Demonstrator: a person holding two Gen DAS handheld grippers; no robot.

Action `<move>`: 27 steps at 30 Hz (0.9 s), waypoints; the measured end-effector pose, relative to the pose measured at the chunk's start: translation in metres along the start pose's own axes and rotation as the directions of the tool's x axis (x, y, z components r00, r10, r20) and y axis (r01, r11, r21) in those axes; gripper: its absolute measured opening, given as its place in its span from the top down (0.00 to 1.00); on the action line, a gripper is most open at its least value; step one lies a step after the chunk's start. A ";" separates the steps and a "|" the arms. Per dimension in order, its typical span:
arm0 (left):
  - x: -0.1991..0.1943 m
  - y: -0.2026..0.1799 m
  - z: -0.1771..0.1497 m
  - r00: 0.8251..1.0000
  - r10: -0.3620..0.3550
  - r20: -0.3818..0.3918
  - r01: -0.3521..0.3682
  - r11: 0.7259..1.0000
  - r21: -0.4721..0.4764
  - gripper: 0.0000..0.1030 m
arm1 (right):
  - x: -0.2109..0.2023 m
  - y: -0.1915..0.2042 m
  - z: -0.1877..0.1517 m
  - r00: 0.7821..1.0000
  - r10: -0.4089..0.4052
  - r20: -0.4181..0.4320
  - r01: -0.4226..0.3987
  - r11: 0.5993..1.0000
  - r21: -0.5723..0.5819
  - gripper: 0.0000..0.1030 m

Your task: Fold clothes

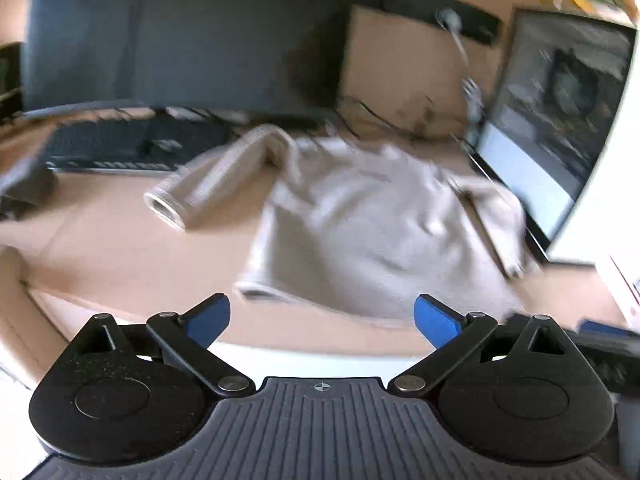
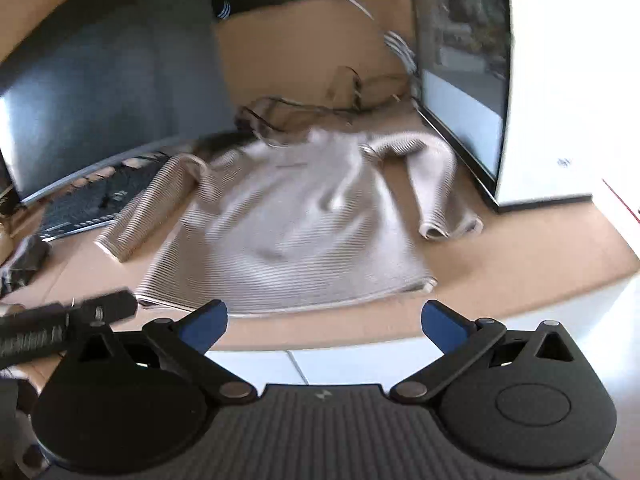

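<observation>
Looking along the left gripper (image 1: 322, 318), the left wrist view shows its 2 blue-tipped fingers (image 1: 210, 318) spread wide apart with nothing between them, held just short of the near edge of the desk (image 1: 120, 248). A pale striped sweater (image 1: 360, 232) lies spread on the desk ahead, its hem toward the camera and its collar toward the back. 1 sleeve (image 1: 216, 176) bends out to the left, its cuff opening facing the camera; the other sleeve (image 1: 496, 216) lies folded along the right side of the body. A keyboard (image 1: 132, 148) sits at the left behind the sleeve, below a dark monitor (image 1: 180, 36). A second screen (image 1: 560, 112) stands at the right, close to the sweater. The picture is blurred, so fine detail cannot be read.

Looking along the right gripper (image 2: 324, 322), the right wrist view shows its jaws likewise wide apart and empty, above the desk edge (image 2: 500, 280). The sweater (image 2: 288, 232) lies flat just beyond them, hem nearest. Its left sleeve (image 2: 148, 208) runs toward the keyboard (image 2: 92, 204); its right sleeve (image 2: 432, 184) arches over and ends in a cuff beside a white case (image 2: 560, 100). Cables (image 2: 312, 108) lie tangled behind the collar. Part of the left gripper (image 2: 64, 320) enters from the left edge.
</observation>
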State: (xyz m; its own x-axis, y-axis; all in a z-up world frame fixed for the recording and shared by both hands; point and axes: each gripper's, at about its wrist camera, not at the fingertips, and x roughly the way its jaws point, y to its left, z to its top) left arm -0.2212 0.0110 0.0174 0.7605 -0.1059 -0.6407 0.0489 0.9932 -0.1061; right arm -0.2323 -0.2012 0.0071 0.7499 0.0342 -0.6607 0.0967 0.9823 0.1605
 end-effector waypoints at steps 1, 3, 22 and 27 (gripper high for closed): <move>-0.002 -0.003 0.000 1.000 0.016 0.015 -0.016 1.000 0.013 0.02 | -0.001 -0.004 0.002 1.000 -0.004 0.010 0.004 1.000 0.014 0.00; -0.009 -0.010 0.000 0.998 0.042 0.043 -0.044 0.998 0.045 0.02 | -0.009 -0.009 0.001 0.999 -0.014 0.043 0.013 0.999 0.030 0.00; -0.008 -0.016 -0.010 0.997 0.067 -0.042 -0.063 0.994 0.086 0.01 | -0.022 0.008 -0.010 0.994 -0.038 0.101 0.048 0.994 -0.097 0.00; -0.008 -0.015 -0.010 0.997 0.063 -0.046 -0.059 0.994 0.089 0.01 | -0.022 0.009 -0.010 0.994 -0.042 0.102 0.052 0.994 -0.096 0.00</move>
State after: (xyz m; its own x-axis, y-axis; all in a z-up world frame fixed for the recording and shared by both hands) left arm -0.2341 -0.0036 0.0167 0.7314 -0.0452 -0.6804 0.0613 0.9981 -0.0005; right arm -0.2544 -0.1917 0.0154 0.8078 -0.0263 -0.5889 0.0724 0.9959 0.0549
